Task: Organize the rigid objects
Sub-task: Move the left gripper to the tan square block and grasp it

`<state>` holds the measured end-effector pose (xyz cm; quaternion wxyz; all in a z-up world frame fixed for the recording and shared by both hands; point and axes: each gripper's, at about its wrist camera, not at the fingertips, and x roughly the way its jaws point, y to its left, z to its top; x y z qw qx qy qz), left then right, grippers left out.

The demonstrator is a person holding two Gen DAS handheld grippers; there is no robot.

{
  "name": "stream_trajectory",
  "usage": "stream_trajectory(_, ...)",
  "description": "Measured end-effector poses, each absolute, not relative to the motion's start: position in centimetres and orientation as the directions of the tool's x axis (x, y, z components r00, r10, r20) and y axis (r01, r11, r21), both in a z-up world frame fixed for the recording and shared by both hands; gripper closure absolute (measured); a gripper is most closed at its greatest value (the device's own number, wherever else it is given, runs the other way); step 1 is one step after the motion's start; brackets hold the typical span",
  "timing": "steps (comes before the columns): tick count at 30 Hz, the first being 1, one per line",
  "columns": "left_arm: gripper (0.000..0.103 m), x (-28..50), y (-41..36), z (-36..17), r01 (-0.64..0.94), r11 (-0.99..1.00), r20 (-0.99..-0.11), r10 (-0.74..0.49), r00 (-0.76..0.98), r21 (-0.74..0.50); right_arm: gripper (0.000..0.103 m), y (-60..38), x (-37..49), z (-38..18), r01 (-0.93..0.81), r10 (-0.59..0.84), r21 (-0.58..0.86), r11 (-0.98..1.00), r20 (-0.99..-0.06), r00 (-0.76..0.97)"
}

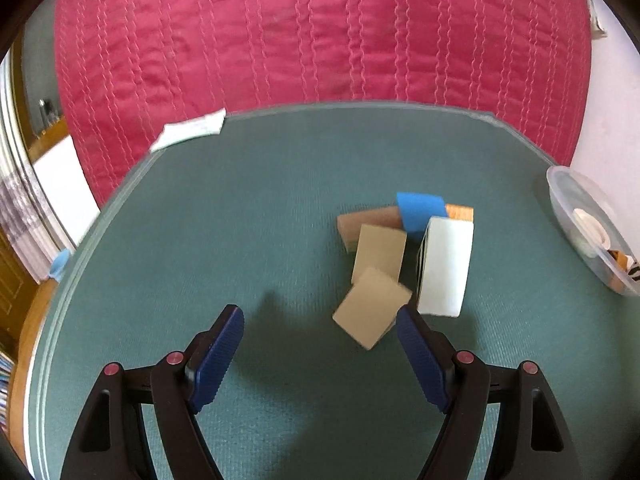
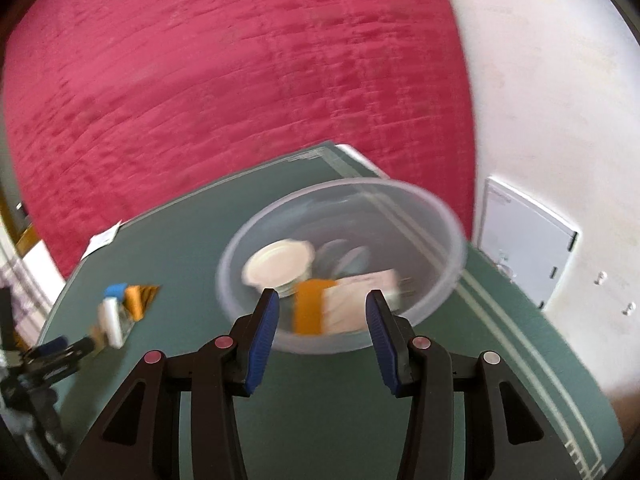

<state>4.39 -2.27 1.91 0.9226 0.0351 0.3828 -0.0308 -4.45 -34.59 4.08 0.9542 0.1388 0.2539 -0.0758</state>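
Just ahead of my left claw (image 1: 320,344), slightly to the side of its right finger, lies a small pile of rigid blocks on the green mat (image 1: 240,208). The nearest one is a tan flat block (image 1: 372,308), its corner almost touching the right fingertip. Behind it I see a second tan block (image 1: 380,254), a brown block (image 1: 366,222), a blue piece (image 1: 422,210) and a tall white box (image 1: 446,266) standing on its side. My left claw is spread wide and holds nothing.

I judge these blocks to be light, stiff and not fragile. The tan one is thin, so I would take it across its two flat edges, not by a corner, or it may twist out.

Directly in front of my right claw (image 2: 322,330), also apart and empty, is the clear plastic bowl (image 2: 440,216) with a white lid (image 2: 278,262) and an orange-and-white box (image 2: 340,304) already inside. This view is blurred.
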Motion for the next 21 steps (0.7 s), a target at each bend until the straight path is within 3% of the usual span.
stream_trajectory(11,0.025,5.1,-2.9,1.7,0.139,0.990,-0.730,-0.068,0.680,0.037,0.056,-28.3,-4.6,3.3,0.006,0.102,0.194,0.981,-0.540,0.836)
stream_trajectory(14,0.033,5.5,-3.0,1.6,0.150,0.988,-0.737,-0.078,0.671,0.033,0.056,-27.6,-4.2,2.9,-0.014,0.132,0.211,0.977,-0.560,0.818)
stream_trajectory(16,0.047,5.7,-3.0,1.5,0.163,0.987,-0.745,-0.097,0.660,0.016,0.056,-27.3,-4.0,2.6,-0.019,0.141,0.215,0.977,-0.569,0.811)
stream_trajectory(18,0.051,5.8,-3.2,1.4,0.171,0.985,-0.747,-0.105,0.656,0.011,0.056,-26.7,-3.7,2.5,-0.028,0.150,0.215,0.976,-0.576,0.803)
stream_trajectory(21,0.064,5.8,-3.5,1.5,0.201,0.980,-0.744,-0.132,0.655,0.004,0.056,-26.0,-3.2,2.3,-0.050,0.176,0.224,0.973,-0.590,0.788)
